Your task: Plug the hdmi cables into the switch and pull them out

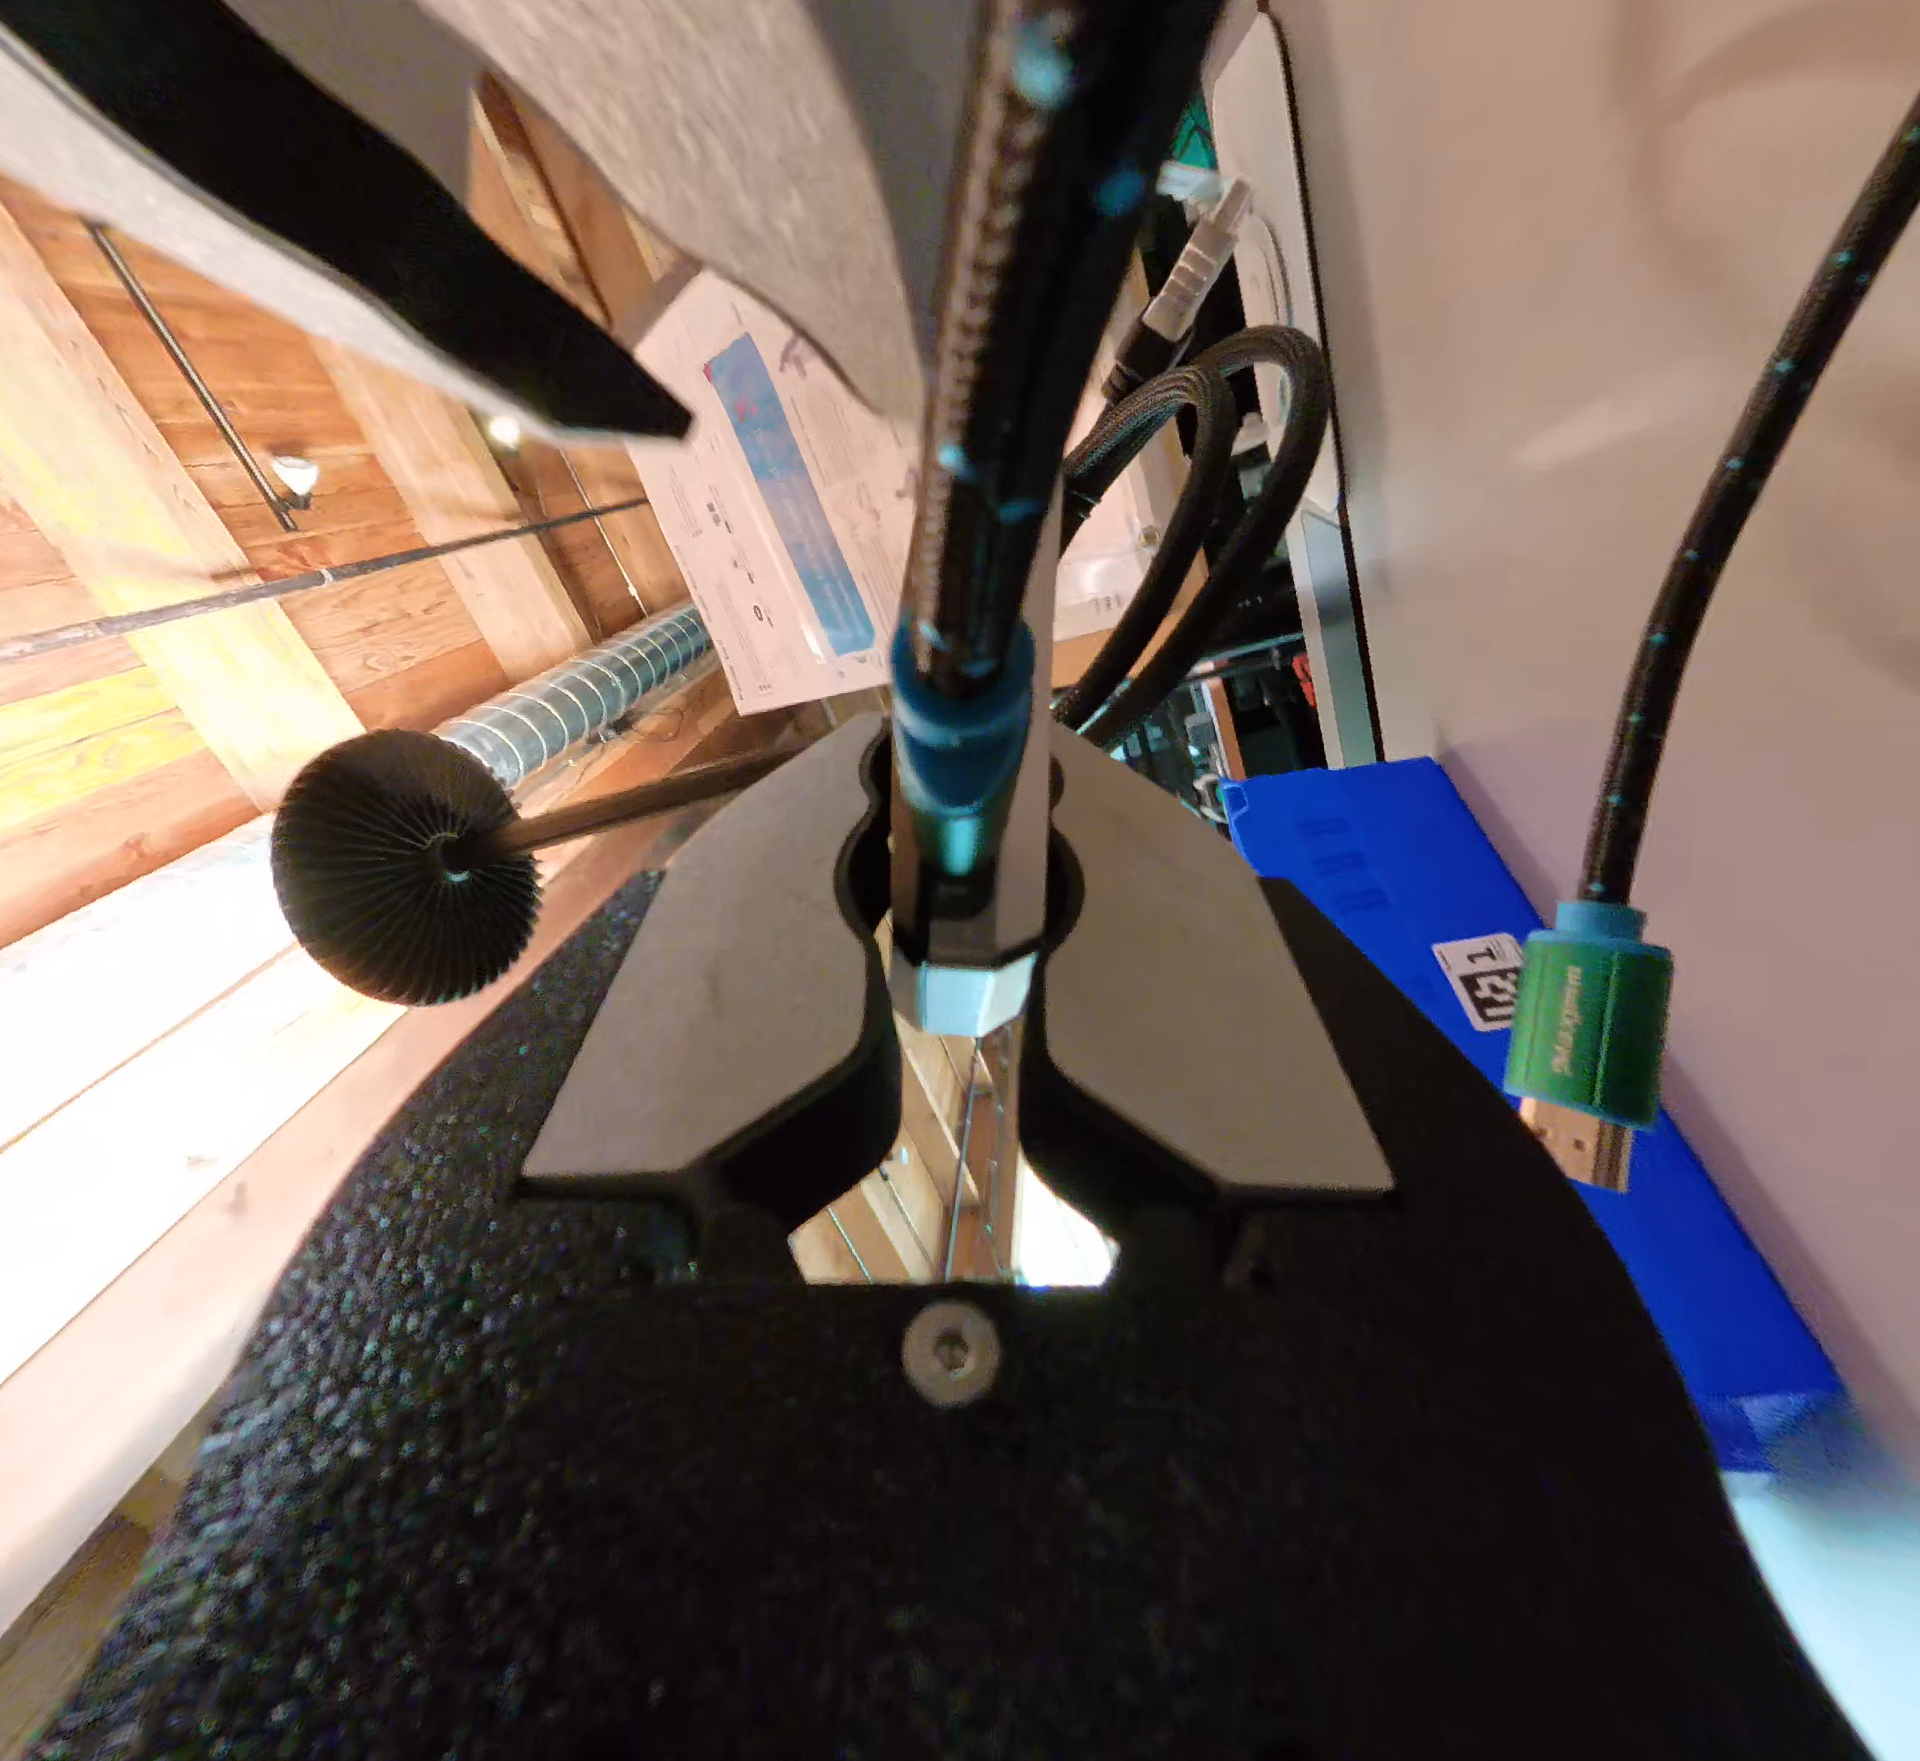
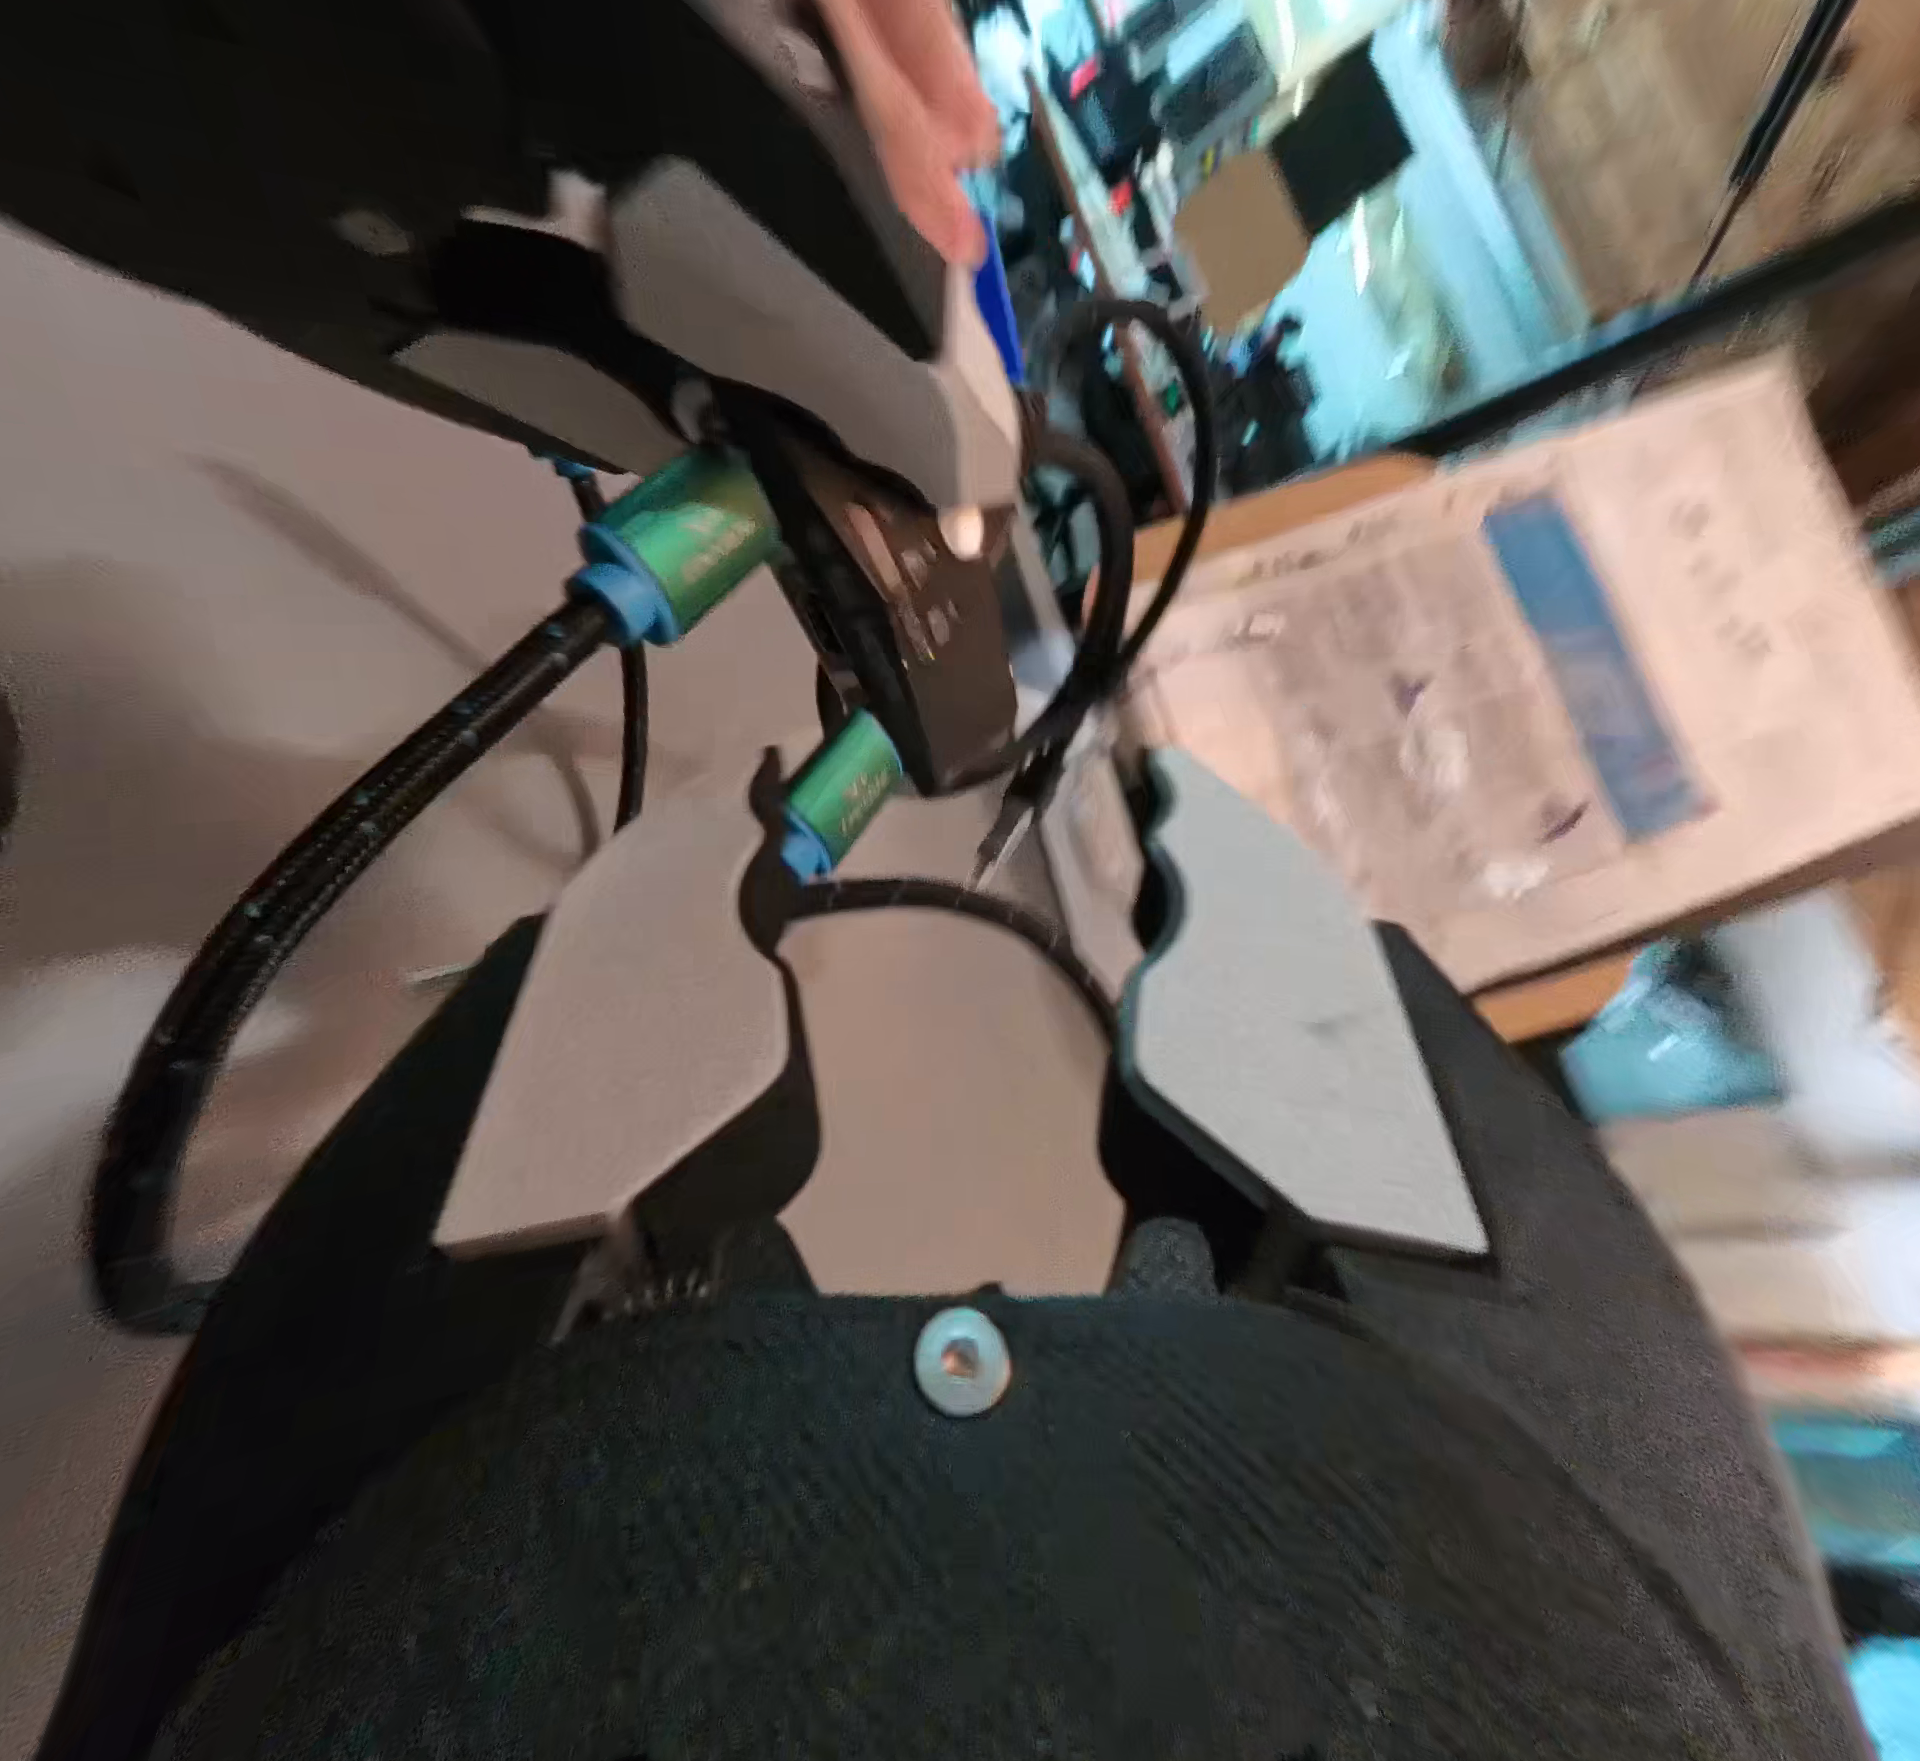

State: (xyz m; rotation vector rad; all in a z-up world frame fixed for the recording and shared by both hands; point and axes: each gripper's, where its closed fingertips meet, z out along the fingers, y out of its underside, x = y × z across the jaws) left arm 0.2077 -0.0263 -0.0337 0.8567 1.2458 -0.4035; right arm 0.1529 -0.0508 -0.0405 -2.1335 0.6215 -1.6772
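Note:
My left gripper (image 1: pixel 961 838) is shut on the thin black HDMI switch (image 1: pixel 961 922), seen edge-on. A blue-collared green plug (image 1: pixel 951 755) on a braided cable is seated in it. In the right wrist view the switch (image 2: pixel 914 631) hangs from that gripper's grey finger (image 2: pixel 810 361), held by a hand (image 2: pixel 894 49), with the seated plug (image 2: pixel 696 548) at its upper left. A second green plug (image 1: pixel 1584 1036) hangs loose with its gold tip bare. In the right wrist view it (image 2: pixel 842 797) lies by the switch's lower end. My right gripper (image 2: pixel 961 807) is open and empty just below the switch.
A blue bin (image 1: pixel 1455 932) stands on the white table (image 2: pixel 208 672). A cardboard box (image 2: pixel 1507 672) sits to the right, and black cable loops (image 1: pixel 1195 485) hang behind the switch. A round black ribbed lamp (image 1: pixel 405 864) hangs under the wooden ceiling.

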